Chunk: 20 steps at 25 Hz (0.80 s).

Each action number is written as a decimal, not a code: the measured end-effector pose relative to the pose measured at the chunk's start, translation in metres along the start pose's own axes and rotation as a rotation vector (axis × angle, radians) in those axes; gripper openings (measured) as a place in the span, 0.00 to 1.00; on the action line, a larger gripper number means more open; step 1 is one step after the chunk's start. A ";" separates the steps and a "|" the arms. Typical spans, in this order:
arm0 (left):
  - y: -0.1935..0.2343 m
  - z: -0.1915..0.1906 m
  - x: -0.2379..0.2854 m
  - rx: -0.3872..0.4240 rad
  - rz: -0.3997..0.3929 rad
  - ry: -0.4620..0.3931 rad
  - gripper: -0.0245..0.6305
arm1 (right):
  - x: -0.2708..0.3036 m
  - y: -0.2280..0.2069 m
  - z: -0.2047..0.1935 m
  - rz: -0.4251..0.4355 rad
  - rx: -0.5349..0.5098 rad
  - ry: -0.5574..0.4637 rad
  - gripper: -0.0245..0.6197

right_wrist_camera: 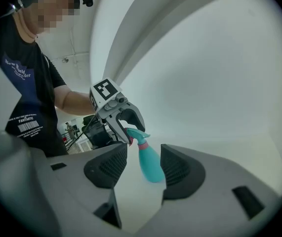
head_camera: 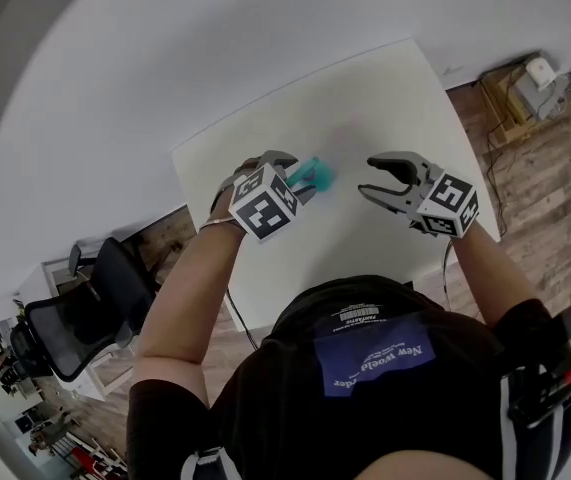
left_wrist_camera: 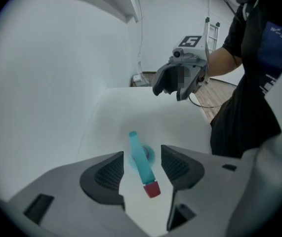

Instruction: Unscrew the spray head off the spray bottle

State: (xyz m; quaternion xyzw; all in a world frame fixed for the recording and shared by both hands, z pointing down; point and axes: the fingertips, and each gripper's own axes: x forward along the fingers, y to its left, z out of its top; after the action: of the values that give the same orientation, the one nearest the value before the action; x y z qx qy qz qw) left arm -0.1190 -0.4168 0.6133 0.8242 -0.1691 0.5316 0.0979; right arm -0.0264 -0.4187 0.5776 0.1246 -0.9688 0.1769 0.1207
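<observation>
Spreading under everything, the white table bears the teal spray bottle, which stands upright. The left gripper points down over it, jaws wide apart on either side of the spray head, pads clear of it. The right gripper sits beside the bottle, jaws partly open, gripping nothing. The head's nozzle tip is red.

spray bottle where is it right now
In the head view the spray bottle stands on the white table, just under the left tool, with the right tool apart on its right.
</observation>
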 end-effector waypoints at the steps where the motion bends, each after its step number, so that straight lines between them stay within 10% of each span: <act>1: 0.000 -0.003 0.005 0.007 -0.004 0.025 0.38 | -0.002 -0.001 -0.001 0.000 0.004 -0.001 0.36; 16: 0.001 -0.011 0.030 0.057 -0.056 0.135 0.37 | -0.007 -0.007 -0.014 -0.004 0.037 -0.010 0.36; 20: 0.002 -0.010 0.032 0.074 -0.065 0.142 0.24 | -0.006 -0.007 -0.015 0.000 0.039 -0.010 0.36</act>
State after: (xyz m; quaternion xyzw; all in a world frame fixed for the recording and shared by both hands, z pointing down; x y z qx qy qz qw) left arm -0.1163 -0.4205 0.6464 0.7924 -0.1150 0.5912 0.0963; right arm -0.0159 -0.4184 0.5920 0.1276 -0.9658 0.1952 0.1131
